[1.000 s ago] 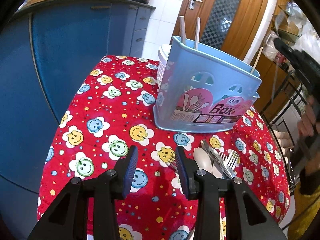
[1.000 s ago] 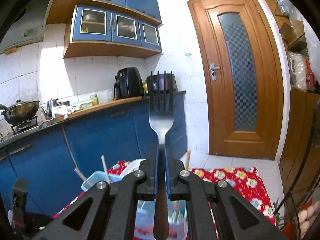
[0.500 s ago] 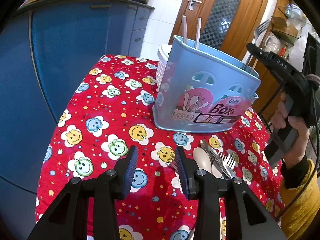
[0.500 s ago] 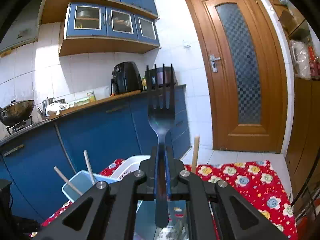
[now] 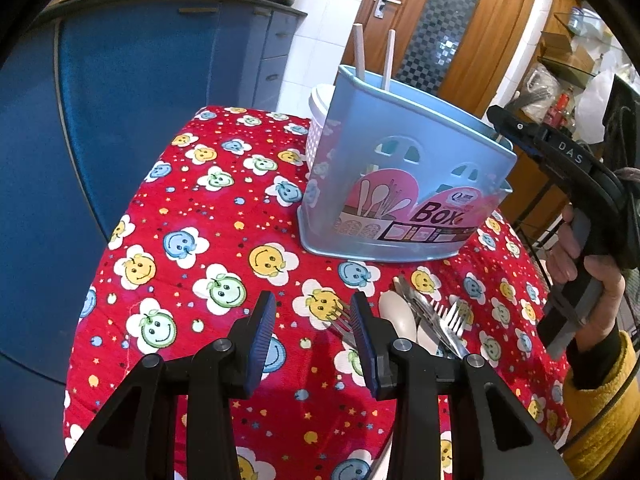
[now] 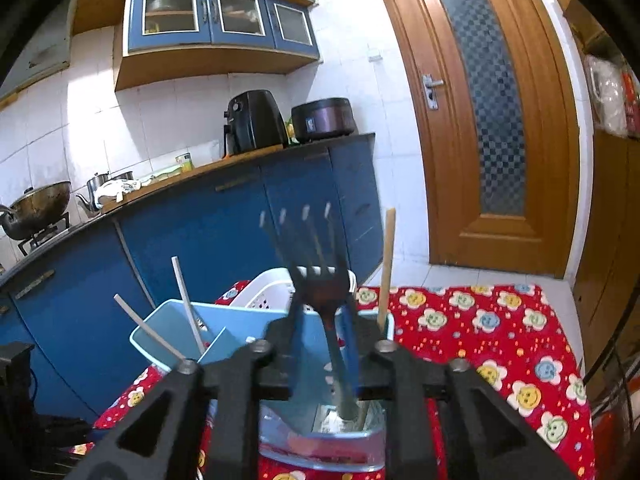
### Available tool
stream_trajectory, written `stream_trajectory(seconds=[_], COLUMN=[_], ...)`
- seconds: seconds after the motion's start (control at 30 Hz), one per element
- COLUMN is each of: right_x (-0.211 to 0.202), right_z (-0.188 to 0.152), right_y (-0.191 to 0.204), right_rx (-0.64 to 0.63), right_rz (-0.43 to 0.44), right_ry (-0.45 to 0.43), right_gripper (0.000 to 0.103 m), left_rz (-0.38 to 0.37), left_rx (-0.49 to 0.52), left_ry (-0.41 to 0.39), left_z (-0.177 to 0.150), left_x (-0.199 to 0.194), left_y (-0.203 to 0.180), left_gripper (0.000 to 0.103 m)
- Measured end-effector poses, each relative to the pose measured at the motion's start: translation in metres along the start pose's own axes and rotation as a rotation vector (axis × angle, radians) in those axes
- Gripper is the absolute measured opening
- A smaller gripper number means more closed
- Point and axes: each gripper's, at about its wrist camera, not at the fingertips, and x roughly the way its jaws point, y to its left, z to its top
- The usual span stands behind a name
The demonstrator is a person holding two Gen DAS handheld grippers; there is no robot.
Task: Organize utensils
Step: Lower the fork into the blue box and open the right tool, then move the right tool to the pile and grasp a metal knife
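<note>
Since half a second ago the right gripper [image 6: 320, 320] has spread apart, dropping the fork [image 6: 316, 276] into the blue utensil box [image 5: 400, 184]. Left gripper [image 5: 312, 336] hangs released; remaining cutlery [image 5: 432, 316] at its 2 o'clock probably comes next.

My feeds were evenly daylit and colourful. Fisheye bending curved the door [image 6: 492, 120] and cabinets [image 5: 132, 120], with black vignette at the corners. The fork [image 6: 316, 280] smeared with motion blur; glare whitened the wall tiles [image 6: 92, 120].
</note>
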Motion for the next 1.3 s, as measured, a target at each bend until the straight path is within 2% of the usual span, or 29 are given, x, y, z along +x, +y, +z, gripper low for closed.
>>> stream_trajectory(seconds=[0.23,0.3,0.67,0.87,1.3], right_x=[-0.020,-0.028,-0.067,-0.087,-0.102], right_z=[0.004,0.007,0.020,0.014,-0.043], right_y=[0.000,-0.001,0.003,0.011,0.033], right_rx=[0.002,0.007,0.004,0.016,0.009], right_rz=[-0.003,-0.006,-0.010,0.014,0.044], right_ry=[-0.009,-0.023,-0.069,-0.016,0.134], right_gripper=[0.047,0.050,0.051,0.051,0.051], left_rz=[-0.005,-0.007,-0.009,-0.009,-0.007], left_rx=[-0.003,-0.004,0.015,0.019,0.020], left_ry=[-0.002,-0.002,-0.009,-0.013,-0.002], left_z=[0.000,0.000,0.001,0.001,-0.011], left_x=[-0.002,-0.003,-0.008,-0.014,-0.025], left_y=[-0.001,-0.001,-0.007,-0.010,-0.010], left_gripper=[0.039,0.039,0.039,0.039,0.040])
